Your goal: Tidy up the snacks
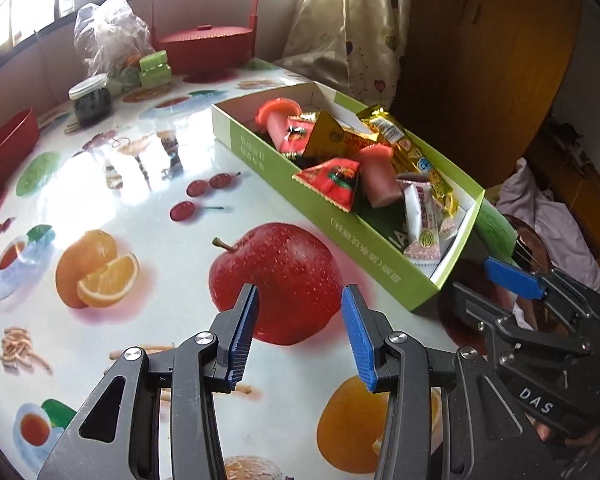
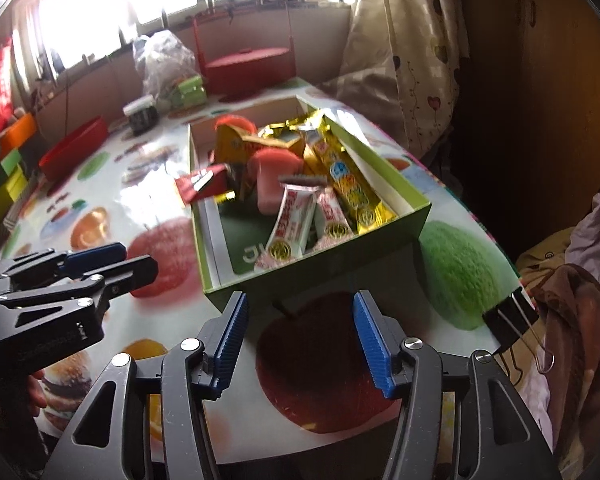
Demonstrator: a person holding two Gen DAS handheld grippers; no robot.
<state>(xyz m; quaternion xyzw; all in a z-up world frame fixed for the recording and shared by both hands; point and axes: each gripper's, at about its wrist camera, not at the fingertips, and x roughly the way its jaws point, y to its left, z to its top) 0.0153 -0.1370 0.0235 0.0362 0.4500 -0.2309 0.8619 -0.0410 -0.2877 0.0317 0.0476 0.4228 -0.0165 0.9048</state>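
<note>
A glossy white worktop (image 1: 172,184) printed with red apples, oranges and cherries carries a lime-green cardboard box (image 1: 352,256) with white inner walls, holding red, gold, pink and white snack wrappers (image 1: 384,160).

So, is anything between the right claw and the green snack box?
Nothing visible. The right claw stands open and empty just short of the green snack box; only bare fruit-print tablecloth lies between them.
</note>
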